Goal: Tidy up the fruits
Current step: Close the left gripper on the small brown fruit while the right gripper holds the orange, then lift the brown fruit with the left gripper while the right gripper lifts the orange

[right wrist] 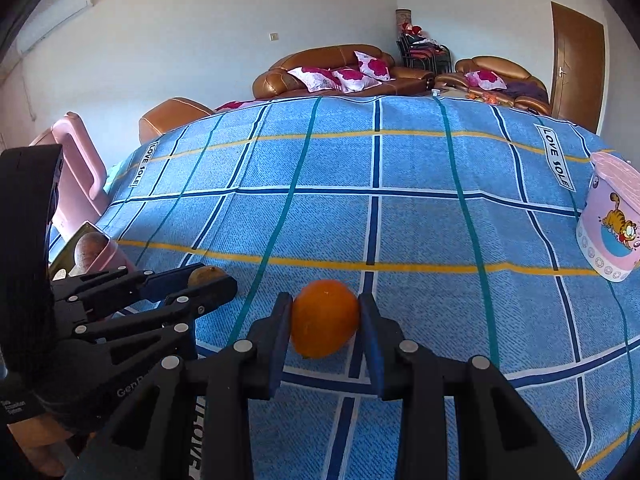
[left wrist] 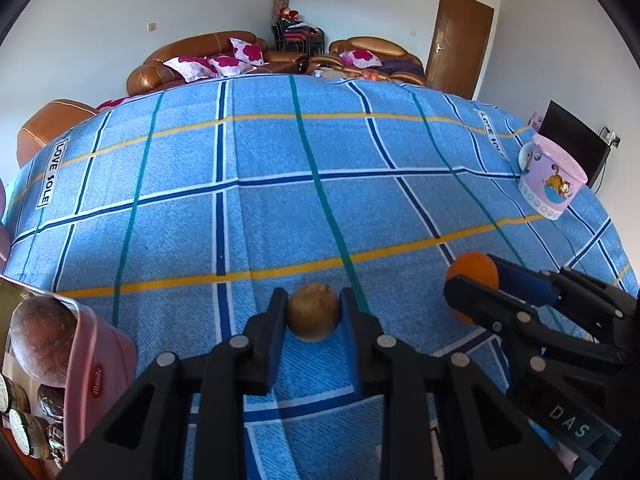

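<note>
The fruits lay on a big table under a blue checked cloth [left wrist: 280, 200] that filled most of what I saw, with brown sofas [left wrist: 208, 56] and a wooden door [left wrist: 460, 40] against the far wall. At the left edge I had a pink box [left wrist: 96, 364] holding a reddish-brown fruit [left wrist: 42, 340], and near the right edge a pink tin [left wrist: 554, 176] printed with a cartoon cat stood upright, well apart from both tongs. My right gripper [right wrist: 325, 320] pinched an orange [right wrist: 324, 318] between its blue pads, held above the cloth. My left gripper [left wrist: 314, 314] had closed on a brown fruit [left wrist: 314, 312], smaller than the orange, both pads pressing its sides at the cloth near a teal stripe. The two grippers sat side by side, near each other but not touching.
</note>
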A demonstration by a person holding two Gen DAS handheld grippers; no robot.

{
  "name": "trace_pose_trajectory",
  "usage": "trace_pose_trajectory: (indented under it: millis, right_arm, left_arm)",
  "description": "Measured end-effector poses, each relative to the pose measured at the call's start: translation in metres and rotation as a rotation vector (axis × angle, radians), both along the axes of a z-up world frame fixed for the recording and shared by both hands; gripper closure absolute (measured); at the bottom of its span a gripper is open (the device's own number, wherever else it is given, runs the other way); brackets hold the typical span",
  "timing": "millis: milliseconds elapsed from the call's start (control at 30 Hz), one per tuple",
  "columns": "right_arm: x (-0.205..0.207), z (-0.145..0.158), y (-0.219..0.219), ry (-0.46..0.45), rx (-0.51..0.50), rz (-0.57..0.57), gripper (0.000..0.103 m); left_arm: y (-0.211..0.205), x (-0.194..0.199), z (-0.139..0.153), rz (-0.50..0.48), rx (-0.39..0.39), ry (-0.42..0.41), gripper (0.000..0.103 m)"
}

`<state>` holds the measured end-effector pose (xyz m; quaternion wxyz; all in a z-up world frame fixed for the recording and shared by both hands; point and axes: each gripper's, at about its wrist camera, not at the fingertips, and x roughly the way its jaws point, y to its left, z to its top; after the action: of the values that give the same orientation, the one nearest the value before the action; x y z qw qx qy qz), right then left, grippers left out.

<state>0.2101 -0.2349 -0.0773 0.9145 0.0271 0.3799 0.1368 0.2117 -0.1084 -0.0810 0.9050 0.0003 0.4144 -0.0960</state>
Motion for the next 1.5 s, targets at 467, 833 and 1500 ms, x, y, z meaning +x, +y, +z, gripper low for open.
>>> trace_pose_trajectory:
  millis: [467,833,1500]
  right_arm:
    - [-0.014,0.012,0.003,-0.089,0.009,0.026,0.068]
    - [-0.024,0.021,0.003,-0.158,0.016,0.038,0.068]
    - [-0.043,0.031,0.004,-0.274,0.005,0.038,0.068]
  left_arm:
    - [0.007,-0.010,0.012,0.026,-0.018,-0.083,0.076]
    - [0.009,-0.021,0.022,0.045,-0.002,-0.166,0.076]
    - [0.006,-0.040,0.032,0.068,0.037,-0.283,0.076]
